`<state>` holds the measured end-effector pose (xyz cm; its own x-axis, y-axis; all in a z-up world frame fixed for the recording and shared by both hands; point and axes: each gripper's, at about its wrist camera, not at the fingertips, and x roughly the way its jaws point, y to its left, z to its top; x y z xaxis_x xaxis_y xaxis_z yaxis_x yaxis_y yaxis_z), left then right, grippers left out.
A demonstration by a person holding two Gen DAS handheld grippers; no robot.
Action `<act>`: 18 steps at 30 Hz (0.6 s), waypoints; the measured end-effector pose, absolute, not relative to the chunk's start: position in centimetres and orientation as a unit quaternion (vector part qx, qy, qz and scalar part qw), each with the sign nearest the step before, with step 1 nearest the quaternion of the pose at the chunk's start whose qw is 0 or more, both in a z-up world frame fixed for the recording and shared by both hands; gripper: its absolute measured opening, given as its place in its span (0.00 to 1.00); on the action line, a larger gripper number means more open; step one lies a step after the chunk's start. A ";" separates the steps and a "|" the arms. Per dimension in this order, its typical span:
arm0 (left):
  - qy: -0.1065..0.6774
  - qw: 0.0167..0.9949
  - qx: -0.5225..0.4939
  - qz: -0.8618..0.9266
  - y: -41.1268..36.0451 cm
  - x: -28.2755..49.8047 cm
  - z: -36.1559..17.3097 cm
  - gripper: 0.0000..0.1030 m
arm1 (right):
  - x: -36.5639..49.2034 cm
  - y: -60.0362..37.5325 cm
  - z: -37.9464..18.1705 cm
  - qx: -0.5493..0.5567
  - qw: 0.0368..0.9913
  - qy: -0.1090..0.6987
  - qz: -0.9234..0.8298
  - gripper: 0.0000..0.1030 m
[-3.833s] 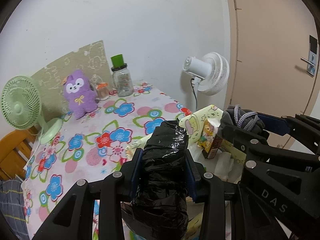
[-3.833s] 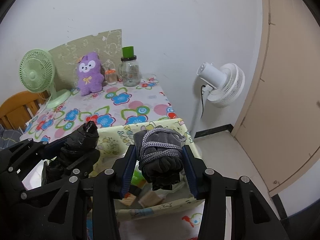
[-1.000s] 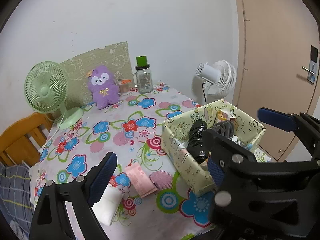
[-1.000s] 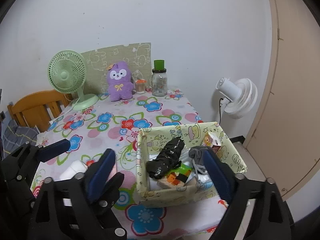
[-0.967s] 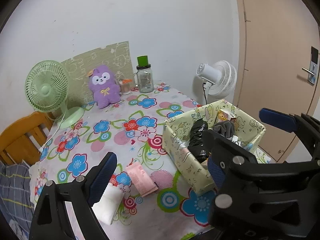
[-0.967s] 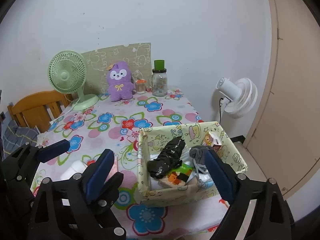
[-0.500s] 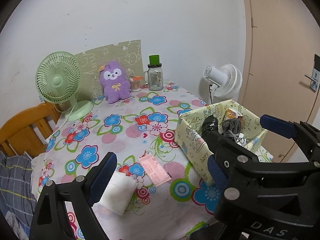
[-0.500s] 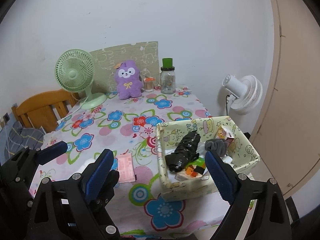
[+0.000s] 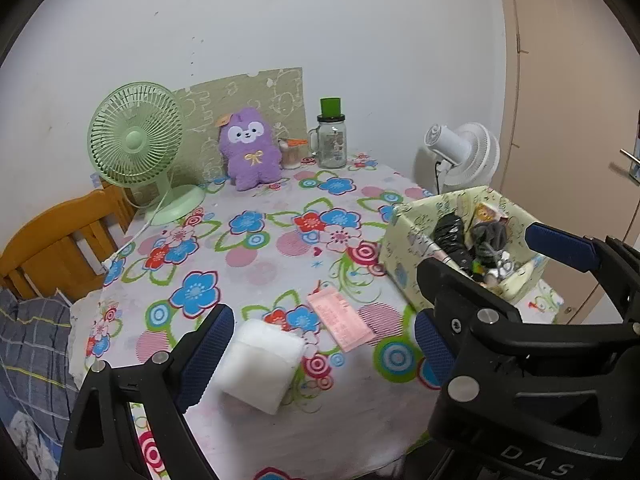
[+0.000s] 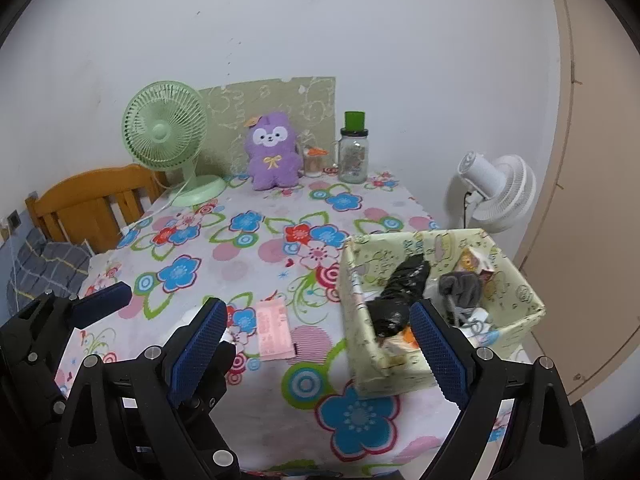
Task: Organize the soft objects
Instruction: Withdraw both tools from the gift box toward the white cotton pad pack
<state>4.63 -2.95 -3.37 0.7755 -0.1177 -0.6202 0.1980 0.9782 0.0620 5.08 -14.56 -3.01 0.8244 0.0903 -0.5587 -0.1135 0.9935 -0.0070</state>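
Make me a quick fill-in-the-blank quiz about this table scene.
1. The purple plush toy stands between the green desk fan and the glass ____.
2. The crumpled black plastic bag lies inside the patterned ____.
3. The flat pink packet lies beside the ____ foam block.
4. Both hand-held grippers are ____.

Missing: jar; box; white; open

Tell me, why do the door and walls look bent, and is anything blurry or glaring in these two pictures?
Left wrist view: fisheye bending curves the door, and dark corners ring the frame; the white pack near the lens looks soft. Right wrist view: the same curving, with even, soft room light and no strong glare; the purple plush is sharp, while the open right tongs close to the lens are slightly soft.
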 end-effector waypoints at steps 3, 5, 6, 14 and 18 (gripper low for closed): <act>0.327 0.940 0.060 -0.080 -2.2 4.7 -3.8 0.91 | 5.3 -13.9 -3.4 -0.020 0.953 0.296 0.059 0.92; 0.330 0.939 0.056 -0.079 -1.8 4.9 -4.0 0.91 | 5.4 -13.4 -3.6 -0.022 0.953 0.298 0.061 0.92; 0.332 0.938 0.055 -0.078 -1.5 4.9 -4.2 0.91 | 5.5 -13.2 -3.7 -0.023 0.952 0.299 0.062 0.92; 0.339 0.937 0.052 -0.068 0.0 5.5 -5.4 0.90 | 6.4 -11.5 -4.9 -0.029 0.946 0.313 0.074 0.92; 0.336 0.939 0.058 -0.051 0.6 5.8 -6.0 0.91 | 6.9 -10.6 -5.5 -0.033 0.944 0.316 0.085 0.92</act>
<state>5.77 0.60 -6.03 0.7685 -0.0563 -0.6373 0.1347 0.9880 0.0751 6.88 -10.63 -5.53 0.7856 0.1395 -0.6028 -0.1807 0.9835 -0.0078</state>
